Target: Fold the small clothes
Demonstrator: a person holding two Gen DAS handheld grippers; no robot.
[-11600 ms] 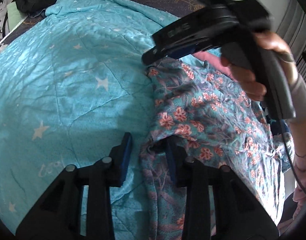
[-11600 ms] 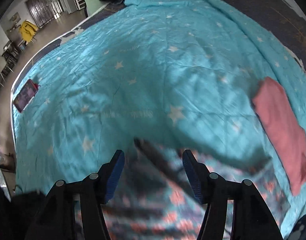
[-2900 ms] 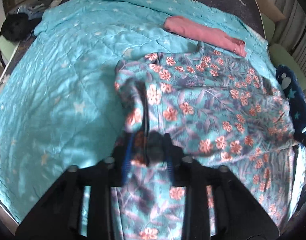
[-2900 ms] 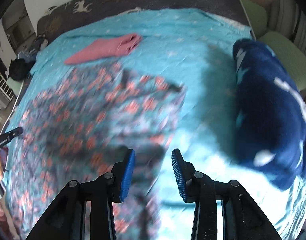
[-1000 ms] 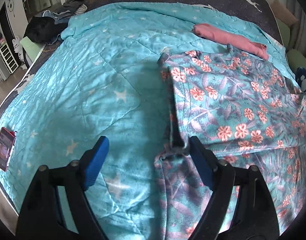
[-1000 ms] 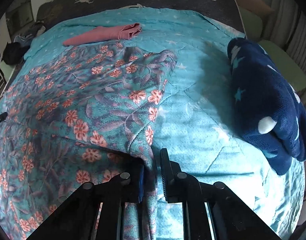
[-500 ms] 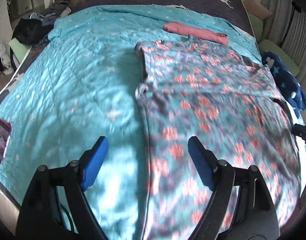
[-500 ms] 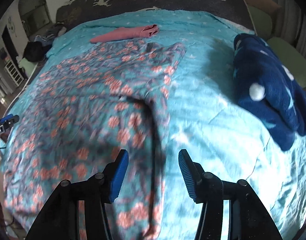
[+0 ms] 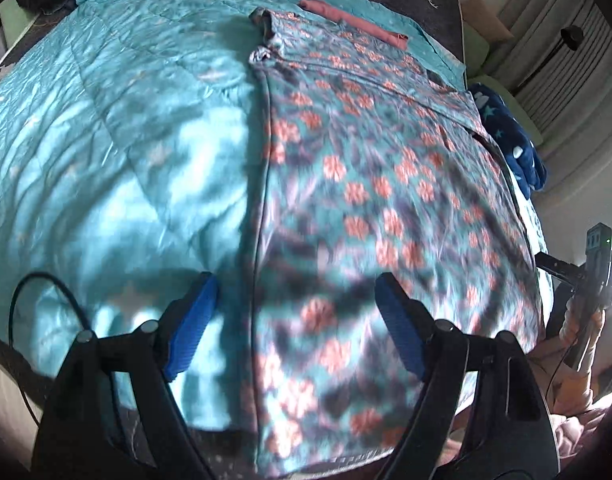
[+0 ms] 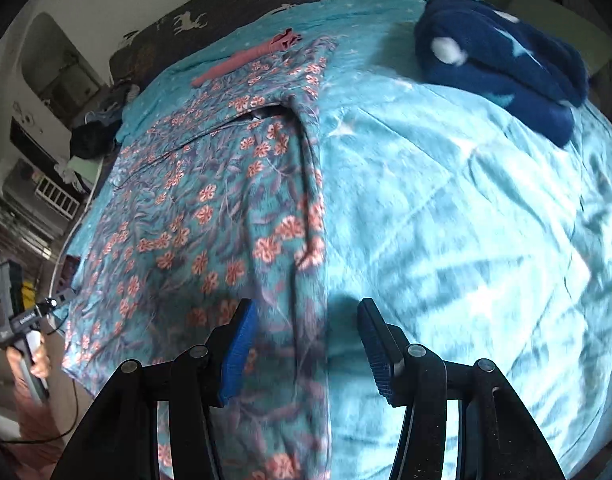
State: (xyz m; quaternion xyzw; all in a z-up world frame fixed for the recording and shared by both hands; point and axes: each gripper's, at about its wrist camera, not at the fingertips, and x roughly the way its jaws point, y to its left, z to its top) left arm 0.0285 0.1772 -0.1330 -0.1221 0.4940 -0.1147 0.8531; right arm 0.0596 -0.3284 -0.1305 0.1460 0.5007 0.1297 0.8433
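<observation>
A teal garment with pink flowers [image 9: 366, 184] lies spread flat on the turquoise star quilt [image 9: 106, 120], its far part folded over in a band. My left gripper [image 9: 294, 284] hovers open and wide above the garment's left edge, near the bed's front edge, holding nothing. In the right wrist view the same garment [image 10: 210, 208] fills the left half. My right gripper [image 10: 306, 308] stands open over its right edge, the pads clear of the cloth. Each gripper shows small at the other view's edge, in a hand.
A folded pink garment [image 9: 354, 24] lies past the flowered one, toward the dark headboard. A navy fleece with white stars [image 10: 502, 56] sits at the bed's right side. Dark clothes [image 10: 90, 136] are piled off the far left corner. Bare quilt [image 10: 466, 200] lies right of the garment.
The right gripper let go of the garment's edge and opened. Both grippers drew back toward the bed's near edge, so more of the garment is in view.
</observation>
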